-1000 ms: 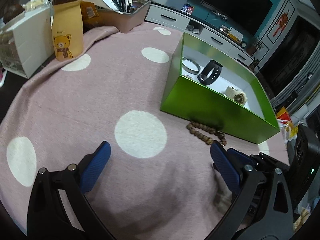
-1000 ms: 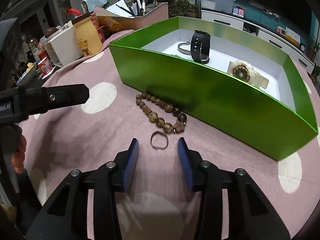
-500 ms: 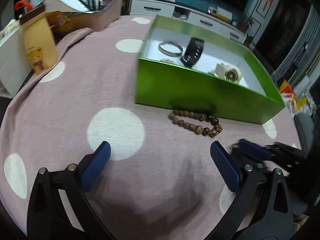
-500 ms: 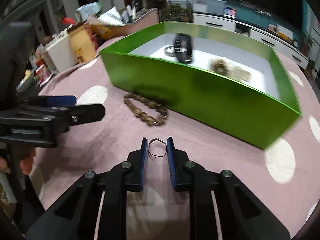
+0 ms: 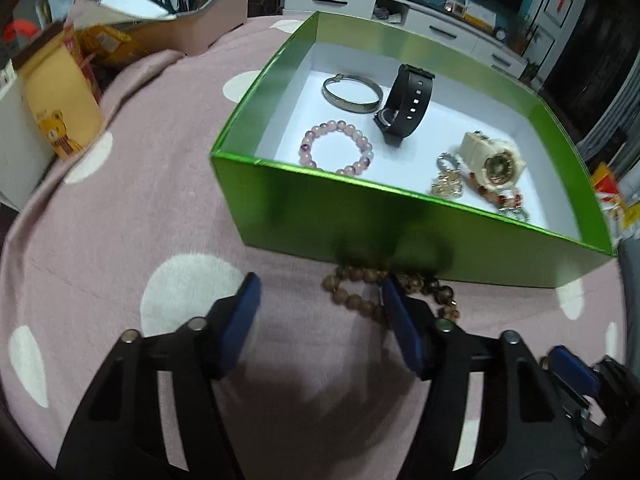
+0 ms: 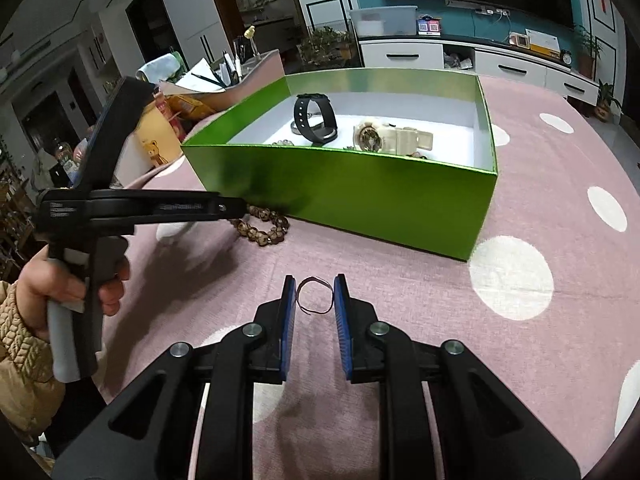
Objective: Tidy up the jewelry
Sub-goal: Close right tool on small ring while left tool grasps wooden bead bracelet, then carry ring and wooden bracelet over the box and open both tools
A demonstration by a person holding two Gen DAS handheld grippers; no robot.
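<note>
Pink cloth with white dots (image 5: 132,216) covers the whole surface, and the green box (image 5: 360,220) sitting on it is the landmark for everything else.

Far left of the box there's a yellow bear pouch (image 5: 60,108) and a pinkish organizer tray (image 5: 208,12) stuffed with pens and paper.

Left of the box's front wall, the left gripper (image 5: 320,312) is tipped down toward the cloth, held by a hand (image 6: 60,292) in a quilted tan sleeve (image 6: 20,360). Its jaws are partway spread and closing. The brown bead bracelet (image 5: 360,296) lies on the cloth right against the box's front wall. Part of the loop sits between the jaws, the rest runs out past the right-side finger, and neither pad is pressing on it that I can see.

Inside the box: a silver bangle (image 5: 352,94) at the back, a pink bead bracelet (image 5: 336,148) nearer the front wall, a black watch (image 5: 408,104) standing on its strap in the middle, then a cream watch (image 5: 492,160) with some small charms and a red bead strand beside it.

In front of the box and clear of its wall, the right gripper (image 6: 315,300) has its jaws squeezed in on a thin wire ring (image 6: 315,295). The ring stands upright between the blue pads, lifted off the cloth.
</note>
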